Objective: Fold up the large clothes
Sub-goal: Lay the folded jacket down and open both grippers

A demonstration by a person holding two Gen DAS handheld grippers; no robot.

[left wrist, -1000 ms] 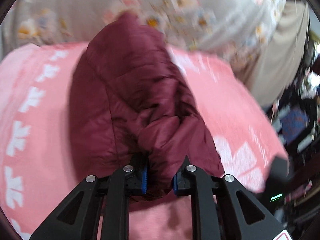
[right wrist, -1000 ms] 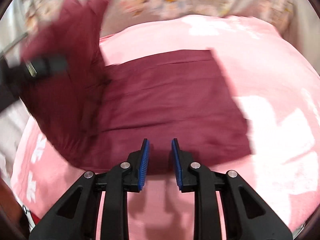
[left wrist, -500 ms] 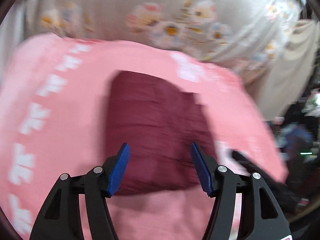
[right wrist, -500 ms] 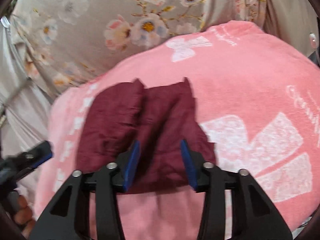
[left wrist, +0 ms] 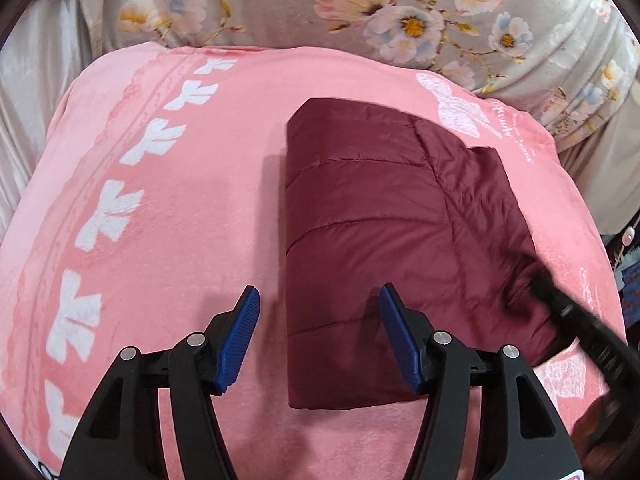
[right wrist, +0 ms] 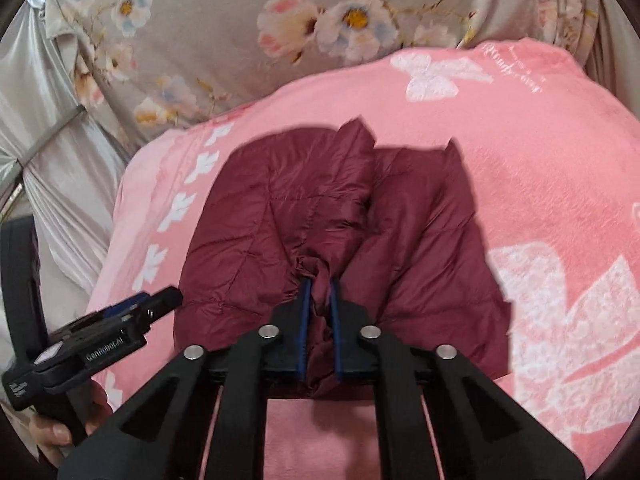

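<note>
The maroon puffer jacket (left wrist: 384, 240) lies folded on the pink blanket (left wrist: 160, 220). The right tool (right wrist: 319, 320) pinches its near edge; the left tool (left wrist: 316, 336) hangs spread, empty, above that edge. Puffy, light and slick, it probably springs open: grip seams or hems.

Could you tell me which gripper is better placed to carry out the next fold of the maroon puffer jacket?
Probably the right gripper: it is already shut on a bunched near edge of the maroon puffer jacket. The left gripper is open above the jacket's near left edge, gripping nothing.
</note>
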